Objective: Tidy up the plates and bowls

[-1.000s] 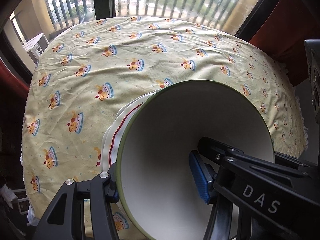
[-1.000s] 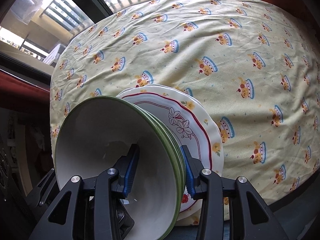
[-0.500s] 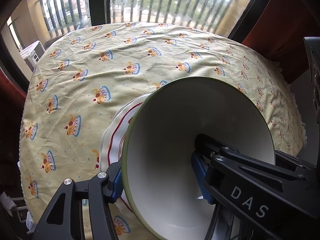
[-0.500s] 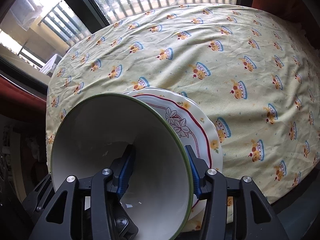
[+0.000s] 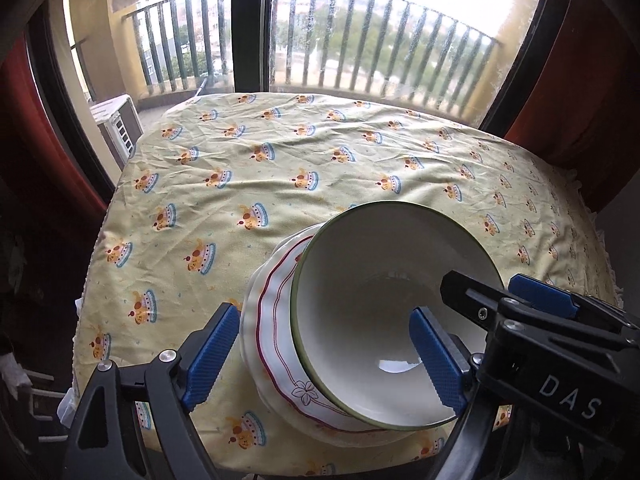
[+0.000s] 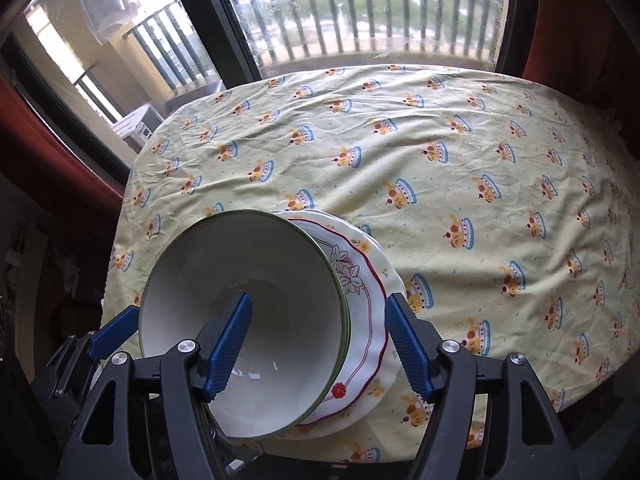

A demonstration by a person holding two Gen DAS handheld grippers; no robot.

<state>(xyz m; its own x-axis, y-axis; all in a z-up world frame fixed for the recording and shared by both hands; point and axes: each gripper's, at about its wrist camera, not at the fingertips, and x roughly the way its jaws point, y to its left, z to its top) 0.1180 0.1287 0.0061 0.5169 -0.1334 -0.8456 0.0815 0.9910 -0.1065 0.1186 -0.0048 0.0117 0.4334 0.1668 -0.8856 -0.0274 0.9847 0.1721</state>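
1. Release step, by the look of it. White ceramic bowl with a thin green rim (image 5: pixel 384 320) parked on top of the white scalloped plates with a red line and flower print (image 5: pixel 276 320), the whole stack near the front edge of the round table under a pale yellow cloth printed with little cakes (image 5: pixel 320 152).
2. Left gripper with blue ribbed pads (image 5: pixel 326 354): jaws opening, straddling the near wall of the bowl and the plate edge, one pad outside the plates, one inside the bowl, neither pressing. Let go, basically.
3. Right gripper (image 6: pixel 318 344): same story on the other side, jaws opening, one pad inside the bowl (image 6: pixel 244 312), the other just past the plate rim (image 6: pixel 372 320), no visible contact.
4. More than one green rim showing at the bowl's edge in the right view, so probably nested bowls. Hard to count.
5. Next move, just a guess: lift both grippers clear without clipping the bowl wall on the way out. Inner pads are the risk, a snag could tip the stack.
6. Nothing else to sort in view on the cloth, so likely close to done.
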